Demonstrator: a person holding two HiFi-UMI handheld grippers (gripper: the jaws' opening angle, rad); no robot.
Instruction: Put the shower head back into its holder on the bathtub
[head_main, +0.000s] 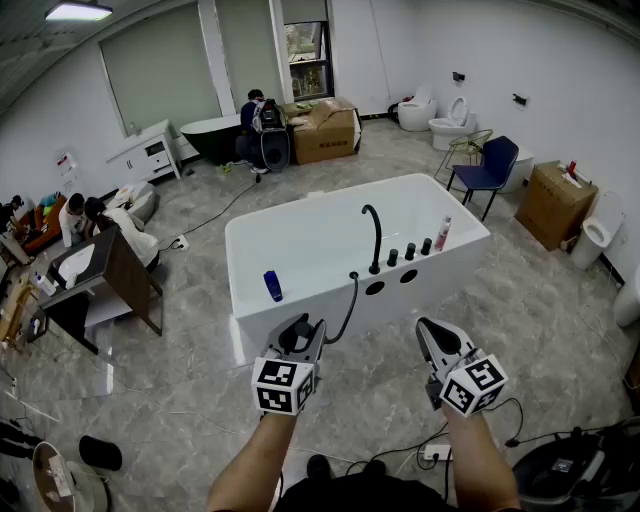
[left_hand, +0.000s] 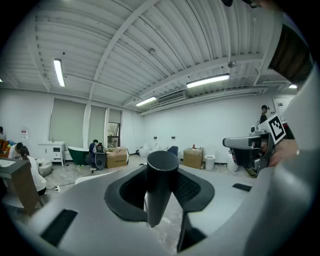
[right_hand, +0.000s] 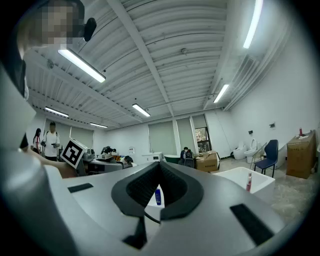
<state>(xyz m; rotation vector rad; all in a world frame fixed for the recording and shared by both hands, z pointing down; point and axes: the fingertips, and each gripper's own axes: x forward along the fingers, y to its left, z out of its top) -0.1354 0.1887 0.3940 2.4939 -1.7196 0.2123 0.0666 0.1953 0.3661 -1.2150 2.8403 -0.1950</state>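
**Shower head gripped, off the bathtub**

The left gripper (head_main: 303, 330) is clamping the shower head (left_hand: 159, 189). Its dark round handle is standing upright between the ribbed pads, which are pressing on it from both sides. The right gripper (head_main: 438, 338) is carrying nothing, and its jaws are meeting at the tips.

Both grippers are hovering just outside the near wall of the bathtub (head_main: 300, 305), the left one closer to it. A black hose (head_main: 347, 305) is curving from the bathtub's near rim down to the left gripper.

On that same rim two round openings (head_main: 375, 287) are showing dark — which one is the holder cannot be told. Just behind them an arched black faucet (head_main: 374, 235) and three black knobs (head_main: 409, 252) are standing. A blue bottle (head_main: 273, 286) is standing at the bathtub's near left edge, and a red-capped bottle (head_main: 442, 233) at its right end.
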